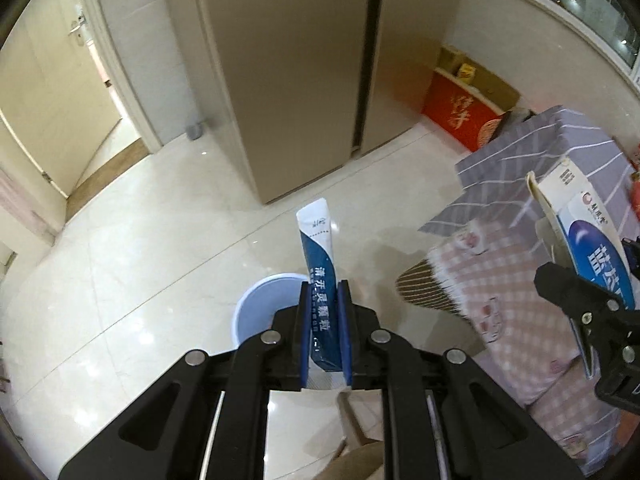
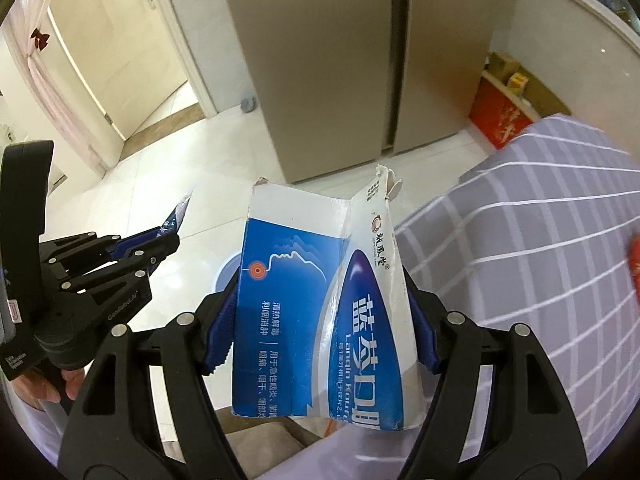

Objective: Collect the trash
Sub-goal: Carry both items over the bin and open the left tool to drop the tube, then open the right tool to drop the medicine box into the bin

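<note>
Both jaws are clamped: left gripper (image 1: 325, 304) on a blue sachet (image 1: 318, 264), right gripper (image 2: 320, 312) on a flattened medicine box (image 2: 320, 312). Light-blue bin (image 1: 256, 304) sits right below the sachet, so I'd centre over its rim before letting go.

Glossy foil sachet (image 1: 318, 256), worn cardboard box (image 2: 320, 312), polished tile floor (image 1: 140, 260).
</note>
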The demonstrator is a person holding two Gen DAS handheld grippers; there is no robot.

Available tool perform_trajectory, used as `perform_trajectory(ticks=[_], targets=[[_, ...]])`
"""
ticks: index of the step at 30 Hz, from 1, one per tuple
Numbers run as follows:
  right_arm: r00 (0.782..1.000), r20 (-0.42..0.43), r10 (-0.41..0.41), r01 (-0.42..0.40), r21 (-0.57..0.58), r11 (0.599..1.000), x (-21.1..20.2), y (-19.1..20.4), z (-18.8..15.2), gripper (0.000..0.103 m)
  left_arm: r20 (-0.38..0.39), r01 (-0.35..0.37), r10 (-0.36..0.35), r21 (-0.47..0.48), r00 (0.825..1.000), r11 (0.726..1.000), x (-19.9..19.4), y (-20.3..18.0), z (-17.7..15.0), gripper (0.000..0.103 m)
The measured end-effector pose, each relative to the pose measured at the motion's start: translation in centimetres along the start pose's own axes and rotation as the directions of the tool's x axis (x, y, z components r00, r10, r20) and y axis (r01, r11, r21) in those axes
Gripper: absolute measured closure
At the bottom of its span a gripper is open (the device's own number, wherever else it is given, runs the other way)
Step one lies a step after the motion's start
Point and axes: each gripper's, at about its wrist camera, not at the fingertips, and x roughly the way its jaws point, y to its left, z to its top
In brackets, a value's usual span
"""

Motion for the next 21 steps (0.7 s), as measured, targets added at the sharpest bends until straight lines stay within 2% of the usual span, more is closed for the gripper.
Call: perform_trajectory(ticks=[2,3,4,6,14,21], targets=[[1.000,-0.021,0.006,-0.006,0.003,1.000,1.2,0.7,0.0,0.033,-0.014,-0.009,0.009,0.002,1.000,1.000,0.7,0.7,-0.2,0.075],[0.999,-0.034,0.008,-0.008,0.002,1.000,1.8,1.0,0.0,0.033,-0.016,-0.005,0.005,0.002,1.000,1.000,0.9,1.1,-0.3,0.052],[0.999,-0.044,0.007,-0.007,0.002,1.000,2.2,1.3,-0.1,0.032,-0.008,-0.011,0.011,0.005,1.000,1.000,1.1,1.4,-0.5,0.045],[0.998,-0.063,0.006,-0.006,0.004,1.000,3.1,1.8,-0.1,0.032,-0.020,-0.052,0.052,0.008,0.998,0.999,1.9,2.2,-1.0,0.045],[0.990,-0.142,0.013,-0.017,-0.028,0.999,6.4,4.5,-1.1,0.032,-0.070,-0.082,0.079,-0.043,0.994,0.996,3.1,5.4,-3.4,0.045],[0.979,-0.197,0.044,-0.059,-0.067,0.996,8.8,7.1,-1.4,0.032,-0.088,-0.121,0.113,-0.098,0.990,0.988,2.6,8.1,-5.5,0.045]])
